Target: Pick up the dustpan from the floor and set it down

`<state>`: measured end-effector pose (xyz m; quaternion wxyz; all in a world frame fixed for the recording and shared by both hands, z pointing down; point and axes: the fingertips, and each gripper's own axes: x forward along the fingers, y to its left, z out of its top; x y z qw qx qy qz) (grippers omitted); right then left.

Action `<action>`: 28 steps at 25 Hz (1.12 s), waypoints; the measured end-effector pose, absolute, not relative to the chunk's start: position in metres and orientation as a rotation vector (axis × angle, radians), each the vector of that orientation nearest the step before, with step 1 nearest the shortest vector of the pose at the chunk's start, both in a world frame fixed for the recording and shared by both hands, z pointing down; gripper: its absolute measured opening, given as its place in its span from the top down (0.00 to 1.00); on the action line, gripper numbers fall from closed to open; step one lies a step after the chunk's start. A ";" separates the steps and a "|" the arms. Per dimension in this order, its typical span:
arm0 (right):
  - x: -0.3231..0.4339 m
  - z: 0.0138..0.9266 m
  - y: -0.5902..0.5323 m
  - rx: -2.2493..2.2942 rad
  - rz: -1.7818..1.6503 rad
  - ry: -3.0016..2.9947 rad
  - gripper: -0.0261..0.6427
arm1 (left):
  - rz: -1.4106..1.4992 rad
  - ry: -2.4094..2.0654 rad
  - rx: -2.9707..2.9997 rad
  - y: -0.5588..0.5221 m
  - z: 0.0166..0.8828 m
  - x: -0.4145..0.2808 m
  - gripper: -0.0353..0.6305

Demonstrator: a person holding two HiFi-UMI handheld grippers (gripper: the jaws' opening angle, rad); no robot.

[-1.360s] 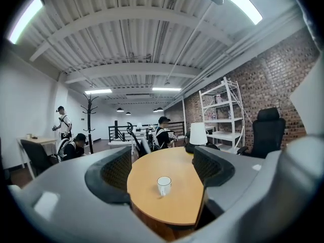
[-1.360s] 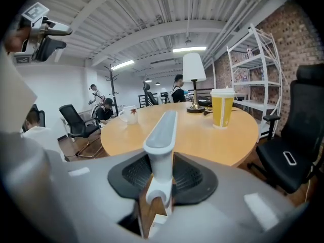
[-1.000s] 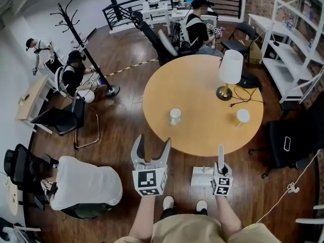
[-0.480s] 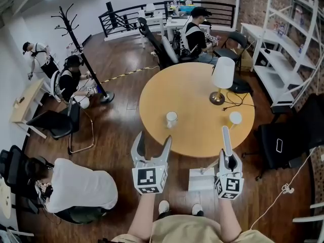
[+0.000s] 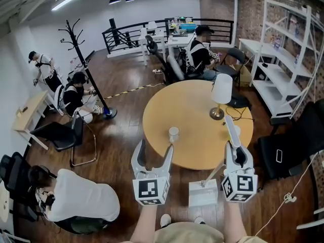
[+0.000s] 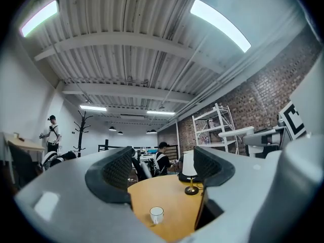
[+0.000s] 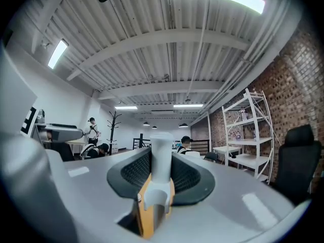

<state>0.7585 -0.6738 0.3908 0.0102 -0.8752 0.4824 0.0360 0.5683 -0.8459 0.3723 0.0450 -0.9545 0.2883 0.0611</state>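
Note:
The white dustpan hangs above the wooden floor at my feet, its thin rod slanting up to my right gripper. That gripper is shut on the dustpan's white handle, which sticks out past the jaws. In the right gripper view the handle stands upright, clamped between the two black pads of the right gripper. My left gripper is open and holds nothing, left of the dustpan. In the left gripper view the left gripper frames the round table.
A round wooden table stands just ahead with a white cup and a lamp. A person in white sits at lower left. A black chair and white shelves are at the right.
My right gripper has risen a good way with the handle in it, lifting the dustpan off the floor. The left gripper has risen a little. The head view has tilted up.

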 end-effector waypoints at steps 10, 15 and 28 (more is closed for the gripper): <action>0.744 0.337 -0.675 -2.666 0.214 1.494 0.79 | 0.171 0.927 -2.878 -0.848 0.362 0.555 0.40; 0.743 0.347 -0.681 -2.687 0.182 1.510 0.79 | 0.173 0.937 -2.872 -0.847 0.360 0.550 0.41; 0.739 0.352 -0.687 -2.695 0.192 1.524 0.79 | 0.156 0.969 -2.864 -0.853 0.362 0.541 0.41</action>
